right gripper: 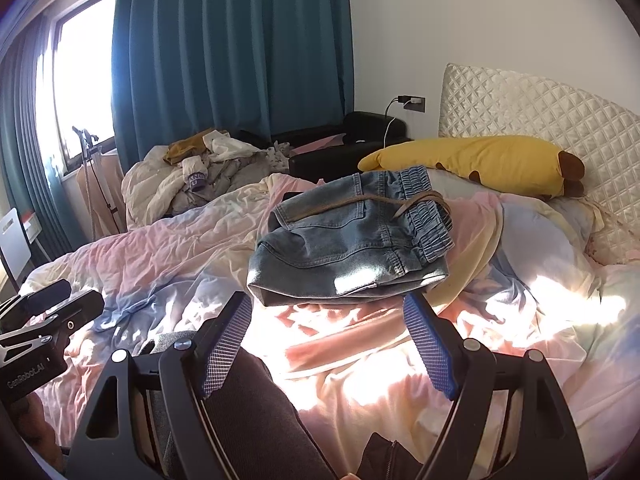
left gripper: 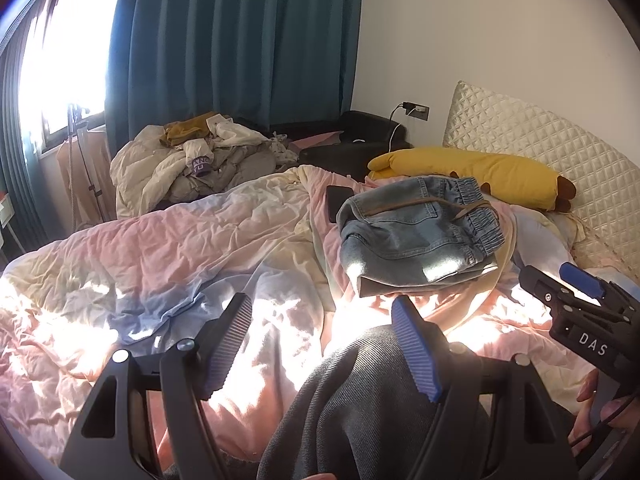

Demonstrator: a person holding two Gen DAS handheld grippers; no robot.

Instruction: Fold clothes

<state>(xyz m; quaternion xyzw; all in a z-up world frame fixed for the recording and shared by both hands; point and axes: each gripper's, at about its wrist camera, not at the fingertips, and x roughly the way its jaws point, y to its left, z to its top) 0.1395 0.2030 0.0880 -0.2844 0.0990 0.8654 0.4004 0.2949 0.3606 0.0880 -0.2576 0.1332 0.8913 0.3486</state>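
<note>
1. At the far left we see a bright window (left gripper: 60, 48) and a teal pleated curtain (left gripper: 236, 40) beside it.
2. Below the curtain lies a heap of cream and grey crumpled clothes (left gripper: 188, 164) with a mustard garment on top, well apart from our grippers.
3. Our left gripper (left gripper: 324, 344) hovers over the pastel pink, blue and yellow rumpled duvet (left gripper: 160, 248); its jaws stand wide apart and grip nothing, though a dark grey cloth (left gripper: 360, 408) lies under its right finger.
4. Just ahead sits the folded light-blue denim jeans bundle (right gripper: 348, 244), resting on the duvet near mid-bed. Its long axis runs left to right, the elastic waistband pointing right toward the headboard, and a brown cord drapes across it.
5. Our right gripper (right gripper: 330, 344) sits just short of the jeans, jaws wide apart and empty.
6. Behind the jeans lies a long yellow plush pillow (right gripper: 476, 160) against the cream quilted headboard (right gripper: 540, 108).
</note>
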